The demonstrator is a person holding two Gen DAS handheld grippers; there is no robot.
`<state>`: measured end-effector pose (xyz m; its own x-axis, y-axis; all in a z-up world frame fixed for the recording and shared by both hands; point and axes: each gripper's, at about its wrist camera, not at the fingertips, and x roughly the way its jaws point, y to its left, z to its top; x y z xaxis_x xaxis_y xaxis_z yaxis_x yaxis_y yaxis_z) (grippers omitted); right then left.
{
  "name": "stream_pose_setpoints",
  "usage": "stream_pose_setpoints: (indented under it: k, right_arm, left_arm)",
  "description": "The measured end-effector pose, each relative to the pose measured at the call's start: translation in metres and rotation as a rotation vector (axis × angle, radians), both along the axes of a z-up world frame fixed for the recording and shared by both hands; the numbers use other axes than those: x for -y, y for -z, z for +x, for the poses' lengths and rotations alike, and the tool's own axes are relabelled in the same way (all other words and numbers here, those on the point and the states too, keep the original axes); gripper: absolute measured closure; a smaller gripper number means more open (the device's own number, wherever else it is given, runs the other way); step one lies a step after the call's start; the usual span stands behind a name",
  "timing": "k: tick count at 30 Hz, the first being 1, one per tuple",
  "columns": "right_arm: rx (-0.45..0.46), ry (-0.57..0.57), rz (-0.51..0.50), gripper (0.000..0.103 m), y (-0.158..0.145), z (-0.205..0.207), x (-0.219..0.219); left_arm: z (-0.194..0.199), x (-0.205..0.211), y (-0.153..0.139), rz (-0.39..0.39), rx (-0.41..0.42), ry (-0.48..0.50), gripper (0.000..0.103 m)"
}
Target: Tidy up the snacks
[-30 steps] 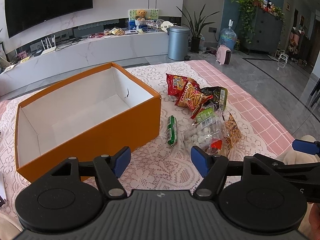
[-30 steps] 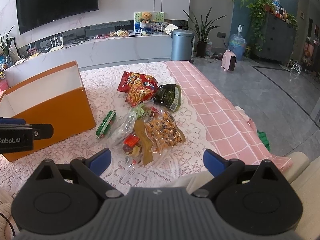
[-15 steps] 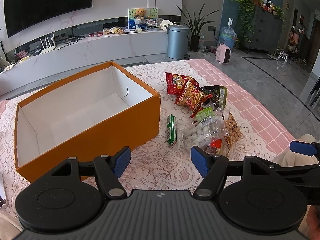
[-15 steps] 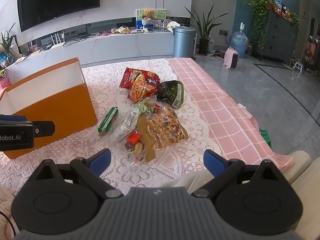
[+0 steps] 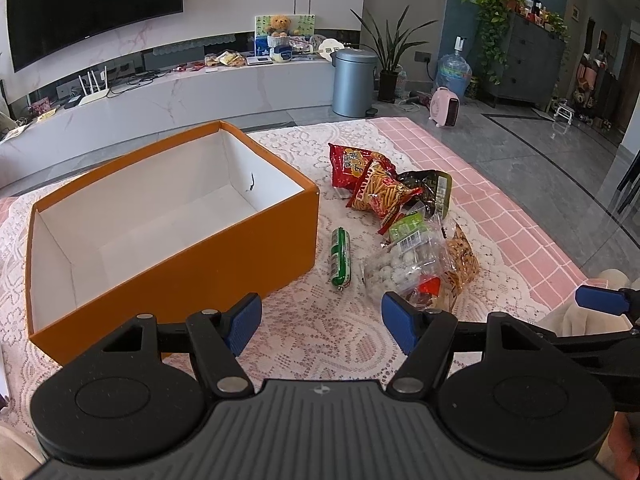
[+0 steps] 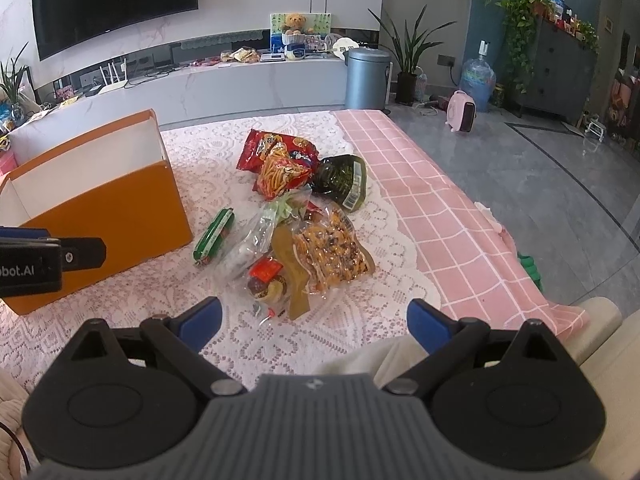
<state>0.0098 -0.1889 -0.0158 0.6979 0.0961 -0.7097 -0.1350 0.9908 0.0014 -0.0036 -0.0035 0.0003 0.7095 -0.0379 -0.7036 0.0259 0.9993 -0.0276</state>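
Note:
An orange box point(image 5: 192, 264) point(image 6: 120, 204) with a white, bare inside stands on the lace cloth at the left. To its right lies a heap of snacks: a red chip bag point(image 5: 348, 162) point(image 6: 264, 148), an orange stick-snack bag point(image 5: 380, 194) point(image 6: 282, 172), a dark green pack point(image 5: 434, 190) point(image 6: 344, 178), a green sausage point(image 5: 341, 256) point(image 6: 214, 236), a clear bag of white balls point(image 5: 400, 266) and a nut mix bag point(image 6: 332, 252). My left gripper point(image 5: 322, 324) is open above the cloth in front of the box. My right gripper point(image 6: 314, 322) is open near the heap's front edge. Nothing sits between either pair of fingers.
The table point(image 6: 440, 216) carries a pink checked cloth under white lace; its right edge drops to a grey floor. Behind it run a white TV bench point(image 5: 200, 92), a grey bin point(image 5: 354, 80) and plants. A pale cushion point(image 6: 600, 320) lies at the lower right.

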Motion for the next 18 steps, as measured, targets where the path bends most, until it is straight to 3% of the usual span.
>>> stream_pose_setpoints:
  k: [16, 18]
  right_arm:
    - [-0.008, 0.002, 0.003, 0.007, 0.0017, 0.0002, 0.0015]
    - [0.000, -0.006, 0.007, 0.007, 0.0016, 0.0000, 0.0020]
  left_arm:
    - [-0.0011, -0.0006, 0.0003, -0.019, -0.006, 0.023, 0.022]
    - [-0.0006, -0.0022, 0.0004, -0.046, -0.007, 0.033, 0.030]
